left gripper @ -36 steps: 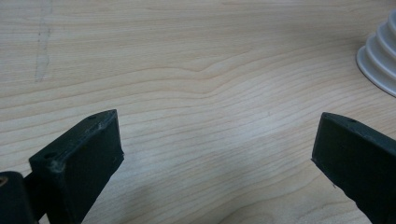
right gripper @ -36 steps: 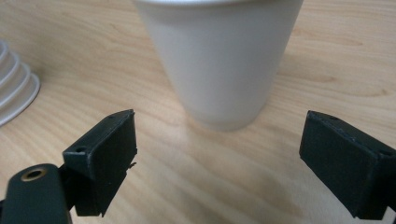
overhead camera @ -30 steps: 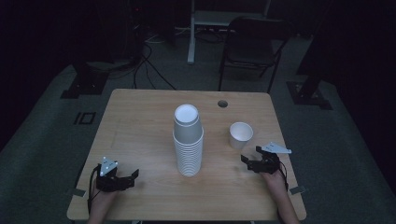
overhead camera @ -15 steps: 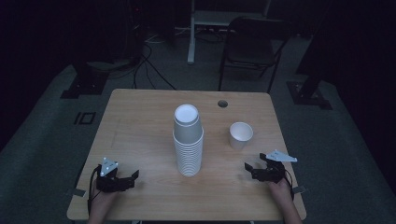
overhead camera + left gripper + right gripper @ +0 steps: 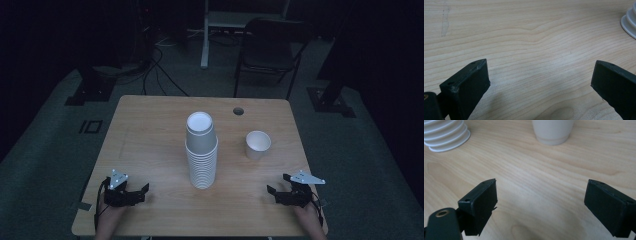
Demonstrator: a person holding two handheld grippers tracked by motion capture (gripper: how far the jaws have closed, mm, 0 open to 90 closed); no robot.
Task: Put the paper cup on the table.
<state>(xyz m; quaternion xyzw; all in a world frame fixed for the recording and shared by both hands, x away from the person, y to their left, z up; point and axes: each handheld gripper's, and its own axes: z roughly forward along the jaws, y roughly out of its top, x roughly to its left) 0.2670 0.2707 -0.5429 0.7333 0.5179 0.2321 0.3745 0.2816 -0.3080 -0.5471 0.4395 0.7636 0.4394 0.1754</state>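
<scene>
High view: your left claw [image 5: 141, 192] and right claw [image 5: 274, 193] rest spread and empty on the light wooden worktop [image 5: 150, 140], flanking the tall stack of white paper cups [image 5: 201, 152]. A lone white paper cup [image 5: 258, 145] stands right of it. Reach hastily and the stack may topple.

The high view is dim, the room around the table [image 5: 150, 125] nearly black; both gripper views are bright, with jaws softly blurred.

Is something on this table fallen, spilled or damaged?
Nothing stands out. The stack of cups stands upright mid-table, the single cup stands upright to its right, apart from it. The left gripper and right gripper are open and empty near the front edge.
</scene>
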